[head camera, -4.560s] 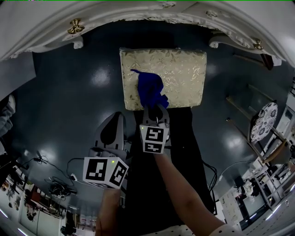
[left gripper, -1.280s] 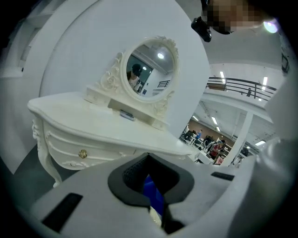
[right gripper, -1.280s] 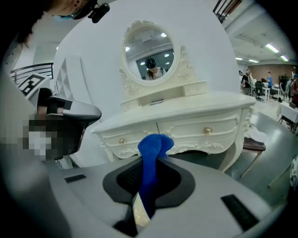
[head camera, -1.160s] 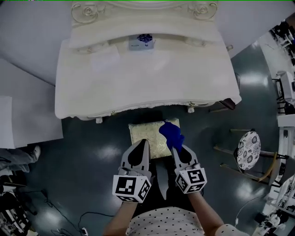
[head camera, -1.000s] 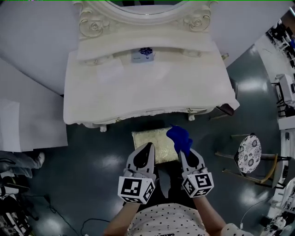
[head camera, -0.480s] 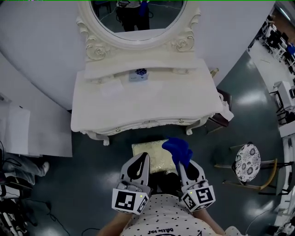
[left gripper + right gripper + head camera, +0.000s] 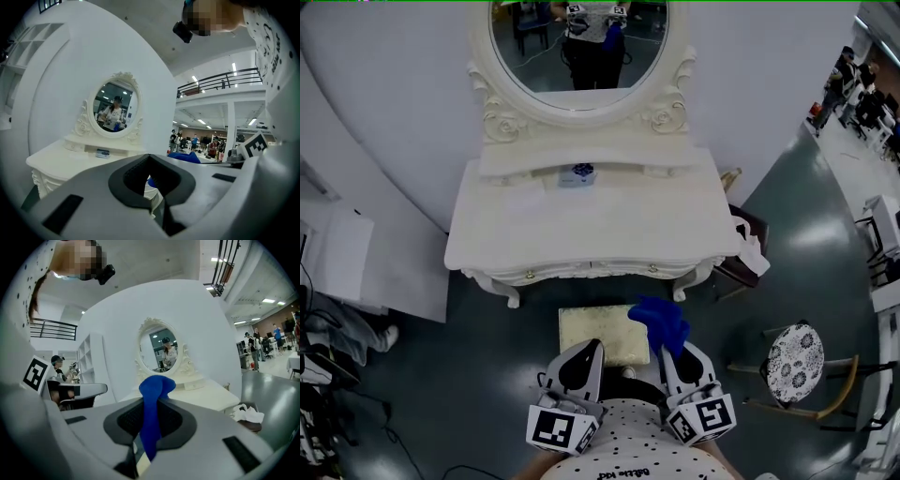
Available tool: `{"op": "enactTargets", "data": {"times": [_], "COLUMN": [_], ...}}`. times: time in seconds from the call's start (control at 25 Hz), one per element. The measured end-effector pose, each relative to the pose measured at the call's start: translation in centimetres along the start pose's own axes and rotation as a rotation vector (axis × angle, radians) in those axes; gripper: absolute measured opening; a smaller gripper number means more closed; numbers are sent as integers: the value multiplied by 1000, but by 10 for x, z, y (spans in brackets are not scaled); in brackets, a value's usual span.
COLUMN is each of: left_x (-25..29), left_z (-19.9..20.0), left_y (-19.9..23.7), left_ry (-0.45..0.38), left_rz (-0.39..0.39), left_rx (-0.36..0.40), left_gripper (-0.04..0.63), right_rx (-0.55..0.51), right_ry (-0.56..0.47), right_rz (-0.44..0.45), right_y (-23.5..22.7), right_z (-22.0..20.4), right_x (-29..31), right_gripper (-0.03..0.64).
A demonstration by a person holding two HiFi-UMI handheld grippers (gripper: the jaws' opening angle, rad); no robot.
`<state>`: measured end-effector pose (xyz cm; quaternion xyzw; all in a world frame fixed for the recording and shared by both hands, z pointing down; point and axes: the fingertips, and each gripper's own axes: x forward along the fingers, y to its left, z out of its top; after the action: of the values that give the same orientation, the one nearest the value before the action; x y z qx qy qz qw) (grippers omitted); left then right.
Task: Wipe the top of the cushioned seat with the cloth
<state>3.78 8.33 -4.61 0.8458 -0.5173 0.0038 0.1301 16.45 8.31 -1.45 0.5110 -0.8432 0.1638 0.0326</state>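
Left tongs [image 7: 589,349] are seen closed, or all but closed, in the left gripper view, with nothing gripped. They are held close to the body, pointing toward the white counter [image 7: 591,230].

The cushioned seat [image 7: 600,336] is found just ahead of both tongs, in front of the counter, with its patterned top bare on the left side.

Right tongs [image 7: 670,352] are clamped on the blue cloth [image 7: 659,322]. In the right gripper view the cloth [image 7: 152,413] is pinched at a bunched fold, with a loose wad standing past the jaw tips and a tail hanging below. It appears to be held over the seat's far right corner; contact cannot be confirmed.

The cloth is judged light, soft and floppy, so it is likely to drape and drag rather than push. A deep pinch on the bunched part is advised, because the textured top may tug it loose. The padding is expected to yield, so light pressure should be enough.
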Motion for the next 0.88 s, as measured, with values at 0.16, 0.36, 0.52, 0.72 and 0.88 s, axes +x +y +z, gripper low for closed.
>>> {"op": "enactTargets", "data": {"times": [0.16, 0.36, 0.52, 0.72, 0.88], "left_x": [3, 4, 10, 13, 13], "left_z": [0, -8, -10, -9, -8], "left_y": [-14, -36, -50, -54, -50], "left_ry": [-25, -24, -28, -30, -38], "left_rz": [30, 22, -3, -10, 9], "left_rx": [-2, -4, -9, 16, 6], "left_gripper": [-3, -3, -3, -3, -3], "right_rx": [-20, -37, -74, -92, -107], "right_ry": [3, 22, 27, 21, 18], "right_rz": [24, 32, 37, 52, 60], "right_y": [-14, -25, -28, -28, -28], "right_z": [-1, -6, -6, -6, -6], "right_x": [-13, -25, -31, -33, -34], "right_gripper": [58, 60, 60, 60, 59]}}
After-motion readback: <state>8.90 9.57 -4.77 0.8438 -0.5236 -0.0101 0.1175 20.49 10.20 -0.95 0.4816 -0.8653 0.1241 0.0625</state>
